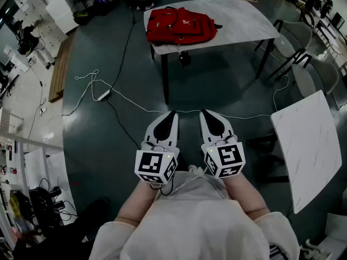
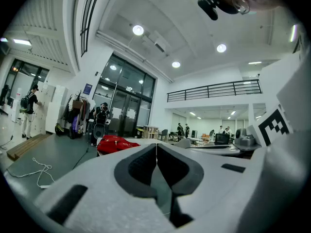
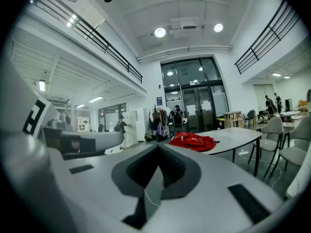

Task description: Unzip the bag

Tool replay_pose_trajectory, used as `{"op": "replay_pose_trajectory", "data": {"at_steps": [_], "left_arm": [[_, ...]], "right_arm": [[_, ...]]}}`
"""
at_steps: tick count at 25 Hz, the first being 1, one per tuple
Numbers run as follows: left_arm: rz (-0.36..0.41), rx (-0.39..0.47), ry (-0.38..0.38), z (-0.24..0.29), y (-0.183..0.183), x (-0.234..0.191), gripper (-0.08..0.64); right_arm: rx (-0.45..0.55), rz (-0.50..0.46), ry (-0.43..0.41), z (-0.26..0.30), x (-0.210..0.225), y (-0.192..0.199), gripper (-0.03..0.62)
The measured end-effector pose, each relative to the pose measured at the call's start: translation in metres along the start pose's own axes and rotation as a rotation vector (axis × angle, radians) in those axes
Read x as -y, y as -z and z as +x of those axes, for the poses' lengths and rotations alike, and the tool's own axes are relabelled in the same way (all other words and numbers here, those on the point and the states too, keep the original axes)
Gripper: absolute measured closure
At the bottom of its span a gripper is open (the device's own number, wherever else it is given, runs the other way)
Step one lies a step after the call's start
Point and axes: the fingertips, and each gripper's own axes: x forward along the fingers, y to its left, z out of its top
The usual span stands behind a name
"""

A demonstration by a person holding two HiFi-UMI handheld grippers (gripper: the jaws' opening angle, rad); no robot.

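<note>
A red backpack [image 1: 181, 25] lies on a white marble table [image 1: 244, 15] far ahead of me, across a stretch of dark floor. Both grippers are held side by side close to my body, pointing level toward it and well short of it. The left gripper [image 1: 172, 113] is shut with nothing between its jaws, and so is the right gripper [image 1: 204, 111]. In the left gripper view the red backpack [image 2: 116, 143] shows small beyond the left gripper [image 2: 156, 144]. In the right gripper view the red backpack [image 3: 193, 141] lies on the table past the right gripper [image 3: 158, 146].
A white cable with a power strip [image 1: 103, 95] trails over the floor between me and the table. A second white table [image 1: 312, 145] stands at the right, with chairs [image 1: 303, 42] behind it. People stand by the glass doors [image 3: 177, 114] far off.
</note>
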Motion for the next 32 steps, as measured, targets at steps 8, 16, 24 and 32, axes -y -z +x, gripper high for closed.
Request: {"op": "replay_pose_trajectory", "data": {"at_steps": [8,16,24,32], "left_arm": [[-0.009,-0.034,0.004,0.006,0.011,-0.002,0.538],[-0.017,-0.04,-0.013,0.02,0.016,-0.006,0.538],[-0.043,-0.065,0.054,0.05,0.031,-0.007,0.538],[-0.056,-0.086,0.092,0.117,0.039,-0.053,0.538]], "right_arm": [[-0.017,0.014,0.01,0.005,0.005,0.008,0.566],[-0.047,0.068,0.009,0.012,0.018,0.018,0.565],[-0.102,0.105,0.011,0.04,0.038,0.041,0.565],[-0.146,0.108,0.034,0.11,0.069,0.049,0.565]]}}
